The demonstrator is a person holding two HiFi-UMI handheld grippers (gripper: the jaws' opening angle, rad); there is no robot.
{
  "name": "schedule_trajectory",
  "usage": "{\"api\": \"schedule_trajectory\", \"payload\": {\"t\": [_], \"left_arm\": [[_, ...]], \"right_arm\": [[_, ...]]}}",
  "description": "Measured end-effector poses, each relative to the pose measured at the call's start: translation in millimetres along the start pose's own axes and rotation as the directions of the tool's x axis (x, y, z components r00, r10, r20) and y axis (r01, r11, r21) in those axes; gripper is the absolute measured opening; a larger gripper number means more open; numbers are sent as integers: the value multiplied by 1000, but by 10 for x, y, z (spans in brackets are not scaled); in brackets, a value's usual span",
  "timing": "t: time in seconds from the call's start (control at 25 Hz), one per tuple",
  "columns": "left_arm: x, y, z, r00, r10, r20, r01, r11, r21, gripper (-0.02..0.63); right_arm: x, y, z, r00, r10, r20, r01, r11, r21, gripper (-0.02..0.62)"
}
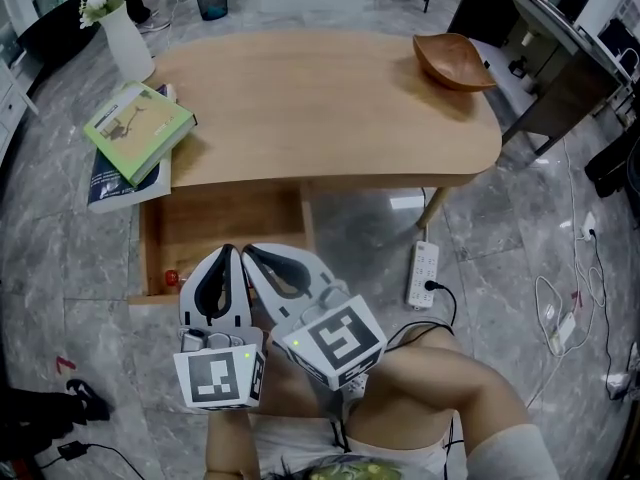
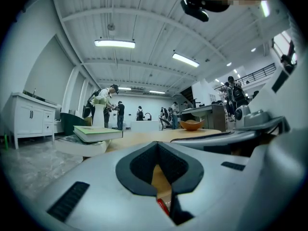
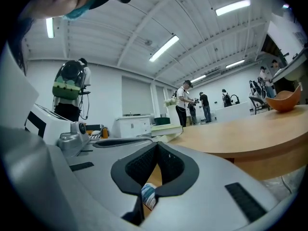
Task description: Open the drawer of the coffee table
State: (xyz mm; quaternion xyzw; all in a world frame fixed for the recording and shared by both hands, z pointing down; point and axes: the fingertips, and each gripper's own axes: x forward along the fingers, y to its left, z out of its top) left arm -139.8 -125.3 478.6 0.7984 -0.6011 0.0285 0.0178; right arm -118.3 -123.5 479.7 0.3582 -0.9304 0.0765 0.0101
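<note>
The light wooden coffee table has its drawer pulled out at the front left, wooden bottom showing. A small red item lies at the drawer's left front corner. My left gripper and right gripper hang side by side over the drawer's front part, tips almost touching each other. Both are shut and hold nothing. In the left gripper view the shut left gripper points level along the table top. In the right gripper view the shut right gripper has a small white-and-blue item showing below it.
Stacked books overhang the table's left end beside a white vase. A wooden bowl sits at the far right. A power strip and cables lie on the floor to the right. People stand far off in the room.
</note>
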Motion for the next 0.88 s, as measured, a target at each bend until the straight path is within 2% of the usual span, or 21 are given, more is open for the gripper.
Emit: {"api": "schedule_trajectory", "payload": {"t": [0.88], "left_arm": [[-69, 70, -91, 997, 54, -48, -55, 998, -23, 9]], "right_arm": [[39, 85, -47, 999, 35, -22, -35, 999, 3, 20]]}}
